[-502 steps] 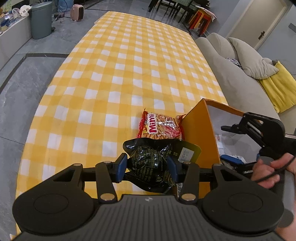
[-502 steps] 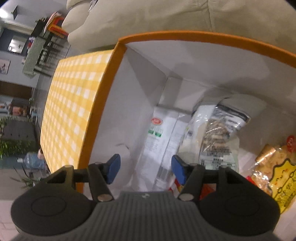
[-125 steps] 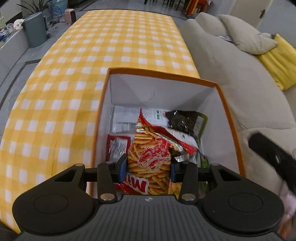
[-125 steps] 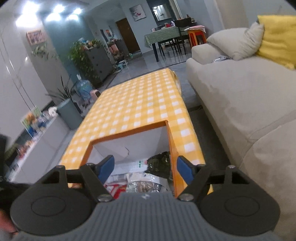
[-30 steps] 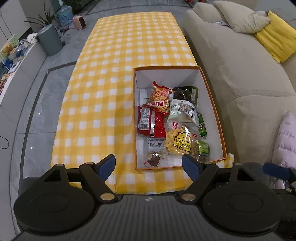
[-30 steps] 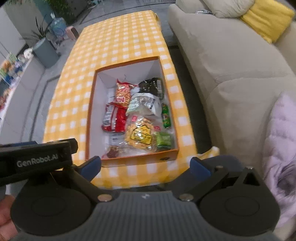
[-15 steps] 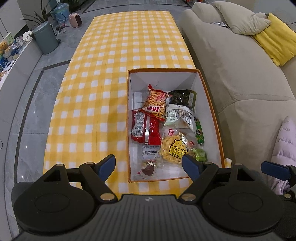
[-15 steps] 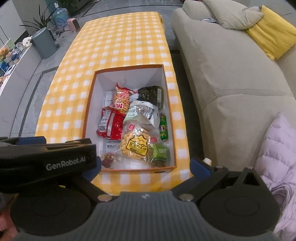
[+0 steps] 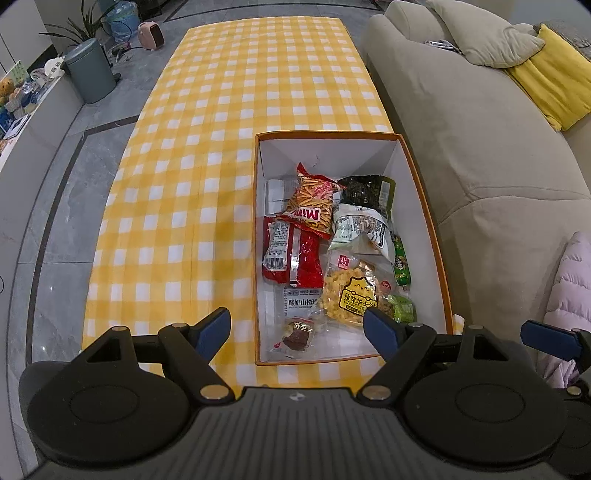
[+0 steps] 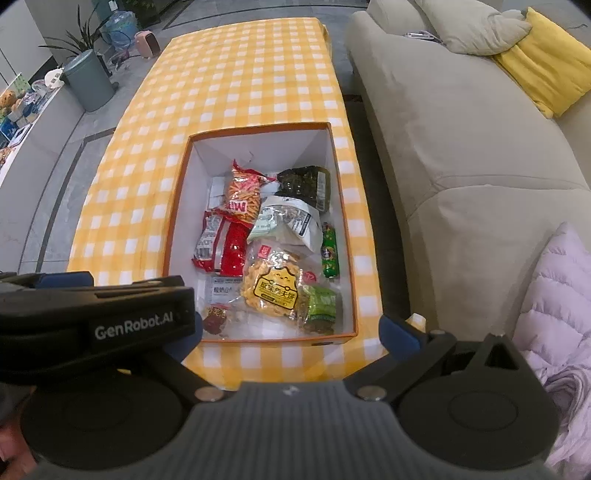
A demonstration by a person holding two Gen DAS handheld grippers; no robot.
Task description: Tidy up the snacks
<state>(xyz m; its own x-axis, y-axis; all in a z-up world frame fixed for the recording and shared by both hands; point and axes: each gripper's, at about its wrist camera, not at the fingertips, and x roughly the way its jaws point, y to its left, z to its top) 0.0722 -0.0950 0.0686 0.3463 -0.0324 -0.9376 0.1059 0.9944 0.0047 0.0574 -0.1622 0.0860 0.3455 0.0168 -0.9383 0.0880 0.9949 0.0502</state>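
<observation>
An orange-rimmed white box (image 9: 424, 206) sits on the yellow checked table near the sofa side; it also shows in the right wrist view (image 10: 345, 221). Inside lie several snack packs: an orange stick-snack bag (image 9: 314, 203), a black pack (image 9: 365, 190), a red pack (image 9: 291, 254), a yellow puff pack (image 9: 351, 299) and green packs (image 9: 400, 258). My left gripper (image 9: 297, 330) is open and empty, held high above the box's near end. My right gripper (image 10: 291, 332) is open and empty, also above the near end; the left gripper's body (image 10: 96, 314) hides its left finger.
A beige sofa (image 9: 480, 129) with a yellow cushion (image 9: 550, 77) runs along the right. A lilac padded jacket (image 10: 554, 295) lies at the near right. A grey bin (image 9: 90, 70) and pink heater (image 9: 150, 33) stand on the floor at the far left.
Both grippers have drifted slightly forward and lower toward the box, so it looks larger. Both stay open and empty. The snacks have not moved.
</observation>
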